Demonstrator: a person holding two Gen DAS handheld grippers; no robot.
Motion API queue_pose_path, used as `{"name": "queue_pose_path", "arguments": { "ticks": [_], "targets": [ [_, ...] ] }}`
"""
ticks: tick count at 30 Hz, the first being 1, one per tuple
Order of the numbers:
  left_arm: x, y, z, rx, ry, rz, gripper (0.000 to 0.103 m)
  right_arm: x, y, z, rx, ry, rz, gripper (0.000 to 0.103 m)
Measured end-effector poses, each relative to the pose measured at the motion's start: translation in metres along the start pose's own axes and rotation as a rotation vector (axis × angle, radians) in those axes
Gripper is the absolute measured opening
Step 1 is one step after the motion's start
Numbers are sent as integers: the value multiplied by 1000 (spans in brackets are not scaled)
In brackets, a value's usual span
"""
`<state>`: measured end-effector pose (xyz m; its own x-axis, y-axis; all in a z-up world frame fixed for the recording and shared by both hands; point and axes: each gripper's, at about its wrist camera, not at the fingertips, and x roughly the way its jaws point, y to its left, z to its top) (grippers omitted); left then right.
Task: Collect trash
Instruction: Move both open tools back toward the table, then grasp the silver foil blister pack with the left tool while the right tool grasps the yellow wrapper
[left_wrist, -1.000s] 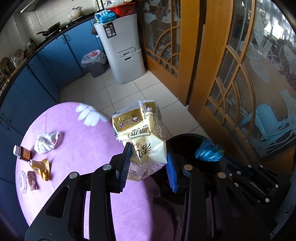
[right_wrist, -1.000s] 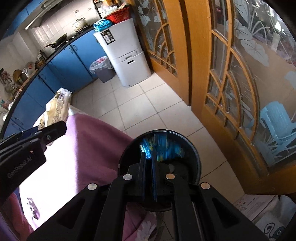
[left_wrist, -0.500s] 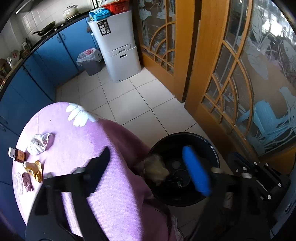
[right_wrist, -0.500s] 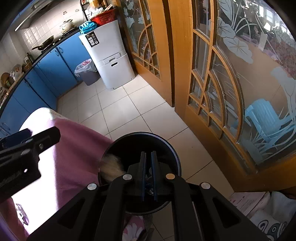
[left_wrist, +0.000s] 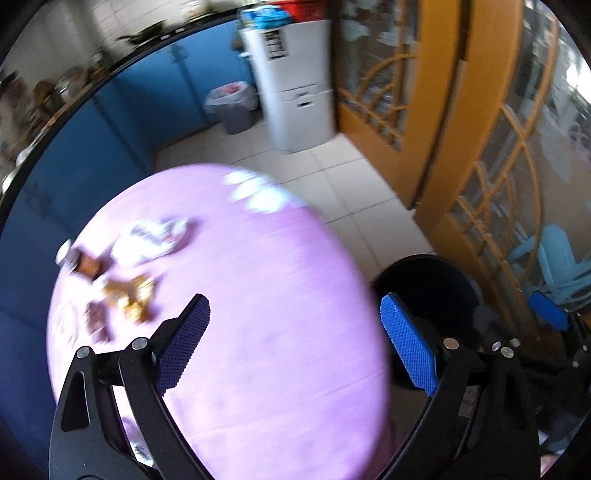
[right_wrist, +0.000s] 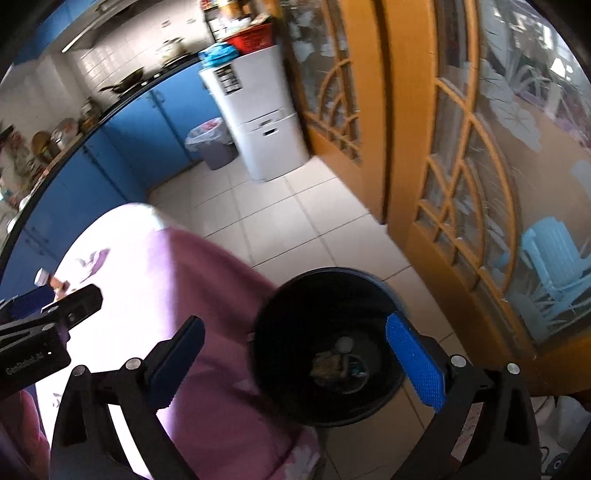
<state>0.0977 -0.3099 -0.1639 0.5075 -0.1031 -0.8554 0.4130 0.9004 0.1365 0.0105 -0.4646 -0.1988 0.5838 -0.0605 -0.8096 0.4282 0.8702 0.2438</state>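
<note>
**Both tongs spread wide, empty**

Left gripper (left_wrist: 293, 341) hovering over round table (left_wrist: 258, 295) draped in purple cloth, jaws spread wide, nothing between blue pads (left_wrist: 408, 354). Right gripper (right_wrist: 295, 360) likewise gaping and empty, poised above black bin (right_wrist: 295, 295) standing on tiled floor (right_wrist: 280, 221) just beside table edge.

Seen down in bin bottom through right wrist view: crumpled yellowish wrapper (right_wrist: 327, 365) lying among a few small dark bits, directly between and below right gripper's fingers, well apart from them.

Remaining trash clustered at far left side of tabletop, ahead and to left of left gripper, blurred by motion: white crumpled tissue (left_wrist: 151, 240), small brown bottle with white cap (left_wrist: 79, 260), golden wrapper (left_wrist: 131, 295), dark brown scrap (left_wrist: 98, 319). All lying flat on cloth, near one another, well apart from left gripper's pads. Exact contact between pieces impossible to tell through blur.

Beyond table: blue cabinets (left_wrist: 110, 140), white cabinet unit (left_wrist: 295, 81), grey lined waste bin (left_wrist: 232, 107) beside it, wooden lattice doors (right_wrist: 461, 166) at right.
</note>
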Motion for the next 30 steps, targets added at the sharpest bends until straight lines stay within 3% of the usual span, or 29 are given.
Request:
{"name": "queue_pose_path", "arguments": {
  "ticks": [7,11,17,24,30],
  "targets": [
    [-14,101,-61,-194,76,112,93,-2,67,-13,-128,20,59,96],
    [-14,148,-107,-280,185,106,93,-4,108,-24,-199,32,92,96],
    [-10,174,-153,-348,286,52,93,-15,167,-49,-311,37,118,96],
    [-4,180,-174,-349,307,-17,92,-23,200,-81,-372,65,101,96],
    [8,187,-171,-324,272,2,92,-22,210,-87,-387,72,63,96]
  ]
}}
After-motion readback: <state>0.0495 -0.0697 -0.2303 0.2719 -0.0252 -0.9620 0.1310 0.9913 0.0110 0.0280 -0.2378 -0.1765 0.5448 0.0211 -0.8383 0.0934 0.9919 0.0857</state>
